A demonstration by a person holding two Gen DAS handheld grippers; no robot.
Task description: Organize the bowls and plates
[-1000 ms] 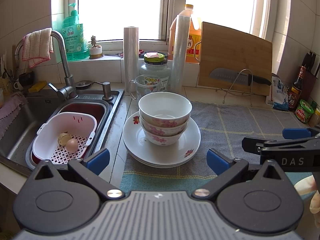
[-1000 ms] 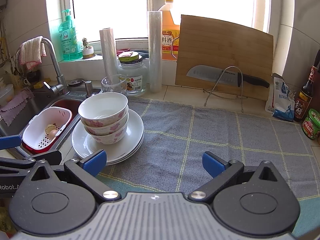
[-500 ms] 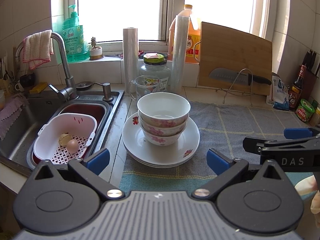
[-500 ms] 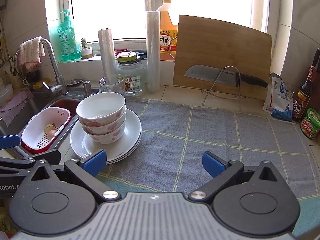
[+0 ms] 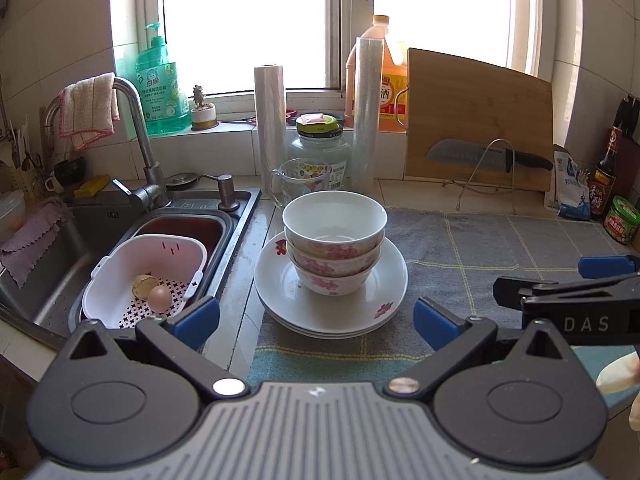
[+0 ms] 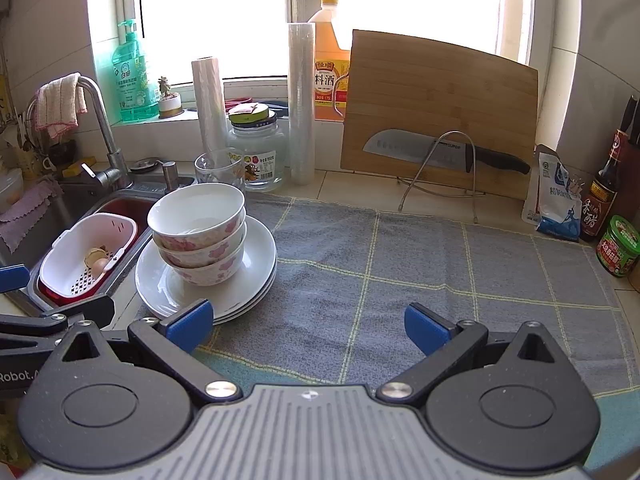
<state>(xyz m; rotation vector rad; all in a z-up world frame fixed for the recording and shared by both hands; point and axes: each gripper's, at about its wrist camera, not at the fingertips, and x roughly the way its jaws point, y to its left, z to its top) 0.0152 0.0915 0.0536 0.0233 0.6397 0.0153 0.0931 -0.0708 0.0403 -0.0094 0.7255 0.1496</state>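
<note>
Three stacked bowls sit on the plates at the grey mat's sink-side edge on the worktop. Left claw and right claw both gape empty. Only the left view shows a hand.

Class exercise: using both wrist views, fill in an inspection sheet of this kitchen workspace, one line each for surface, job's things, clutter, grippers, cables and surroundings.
Surface: grey checked cloth covers the counter right of the sink.
Job's things: three flowered bowls nested upright on a stack of plates at the cloth's left edge.
Clutter: glass cup, jar, two film rolls, cutting board with knife, sauce bottles and jars at far right.
Grippers: left gripper and right gripper both open, empty, short of the stack.
Cables: nothing seen.
Surroundings: white colander with egg in the sink; bright window behind.
</note>
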